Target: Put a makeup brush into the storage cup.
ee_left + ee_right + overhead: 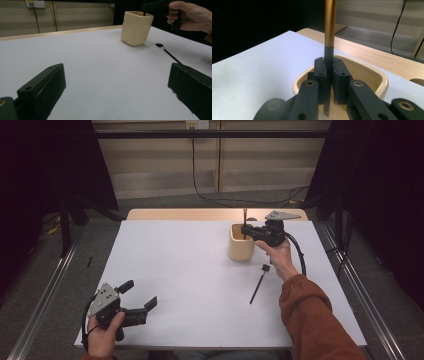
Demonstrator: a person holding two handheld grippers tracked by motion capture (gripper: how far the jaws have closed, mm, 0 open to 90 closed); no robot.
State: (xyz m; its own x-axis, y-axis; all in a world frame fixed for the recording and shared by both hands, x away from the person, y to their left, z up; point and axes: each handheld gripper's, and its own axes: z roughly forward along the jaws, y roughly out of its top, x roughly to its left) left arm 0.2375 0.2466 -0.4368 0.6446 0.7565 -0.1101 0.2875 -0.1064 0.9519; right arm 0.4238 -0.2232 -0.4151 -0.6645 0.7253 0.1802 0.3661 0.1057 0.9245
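A white-topped table (190, 285) stands on grey floor (165, 202); beige wall panels (160, 165) behind, black curtains (45, 165) either side.

bare table (175, 270) left, cup (241, 247) and stick (258, 284) right

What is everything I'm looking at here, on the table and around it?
Cup: one, cream, far right part of the table.
Held stick: one, black with a golden upper part, upright over the cup's opening.
Loose stick: one, black, lying flat near the cup.
Table: one, white top, wooden far edge.
Cable: one, black, down the back wall.
Left gripper: one, black, near left edge, fingers open.
Right gripper: one, black, fingers shut on the held stick.
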